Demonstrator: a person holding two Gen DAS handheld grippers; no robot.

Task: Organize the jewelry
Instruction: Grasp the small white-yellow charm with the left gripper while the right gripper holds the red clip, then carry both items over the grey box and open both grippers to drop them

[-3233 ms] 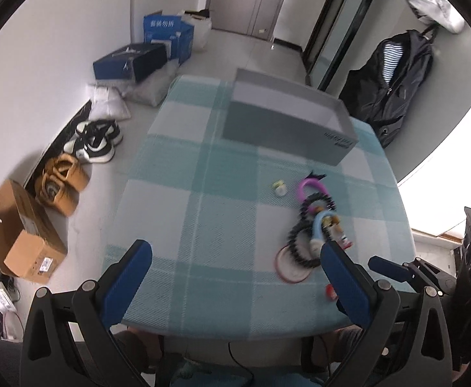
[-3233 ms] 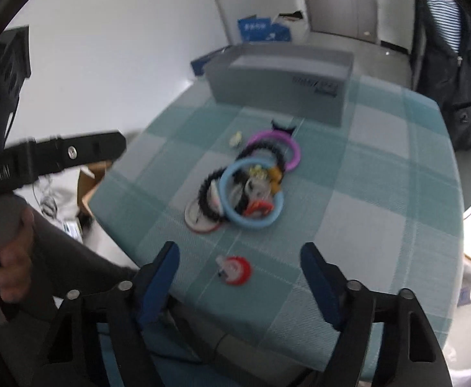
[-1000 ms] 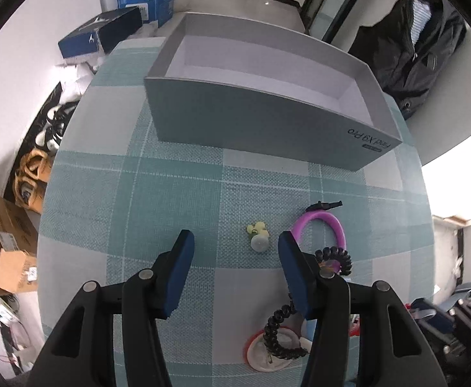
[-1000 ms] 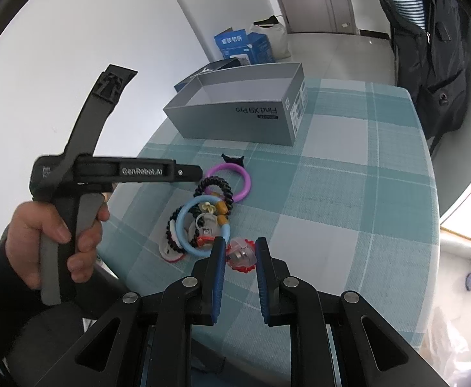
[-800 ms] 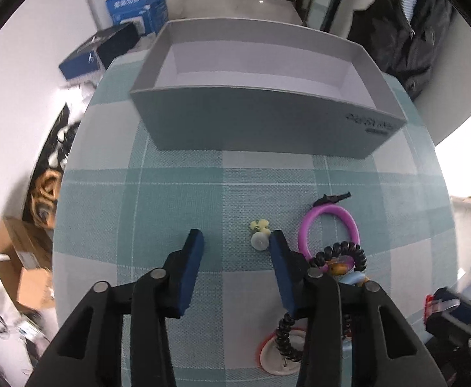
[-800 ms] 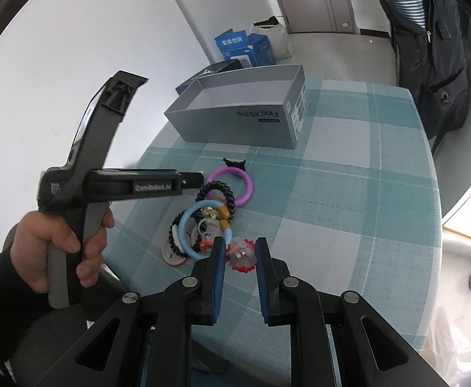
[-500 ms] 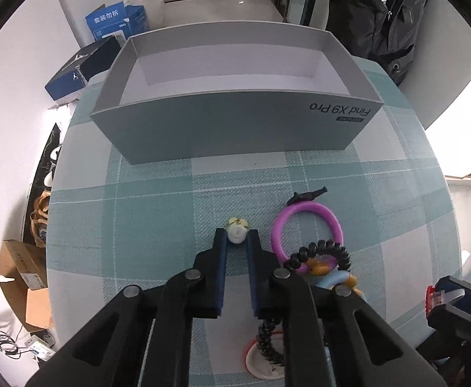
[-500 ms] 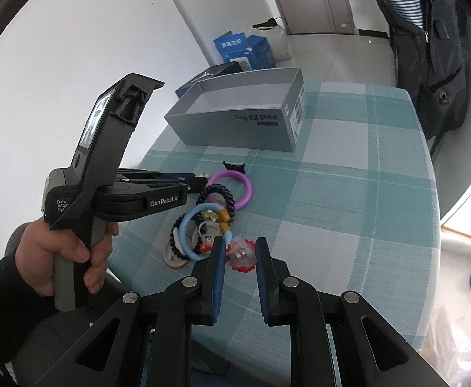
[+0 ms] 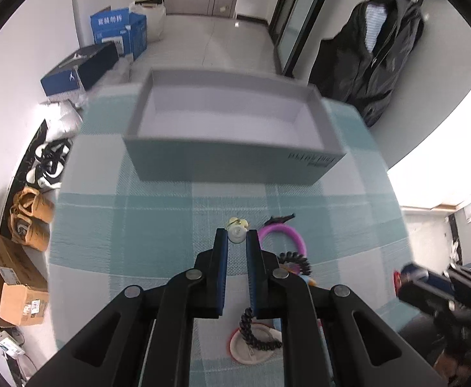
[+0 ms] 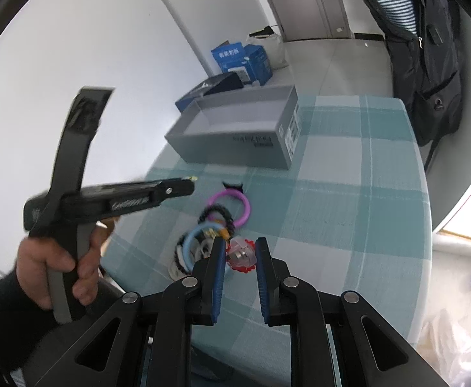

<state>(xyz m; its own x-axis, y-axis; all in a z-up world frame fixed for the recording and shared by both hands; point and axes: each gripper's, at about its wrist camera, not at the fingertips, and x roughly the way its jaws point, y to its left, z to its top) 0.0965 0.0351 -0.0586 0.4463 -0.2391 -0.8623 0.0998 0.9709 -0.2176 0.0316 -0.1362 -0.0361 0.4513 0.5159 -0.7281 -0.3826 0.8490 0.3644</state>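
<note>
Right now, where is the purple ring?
In the left wrist view the purple ring lies on the checked tablecloth, just right of the left gripper tips, in front of the grey box and touching the black coiled band.

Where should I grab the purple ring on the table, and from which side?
Take the purple ring on its far arc, near the black bow, coming from above with one of the fingers inside the hoop. It lies flat on the cloth, so a side approach finds no edge. Its near arc is crowded by the black coil, which probably makes a grip there catch both.
</note>
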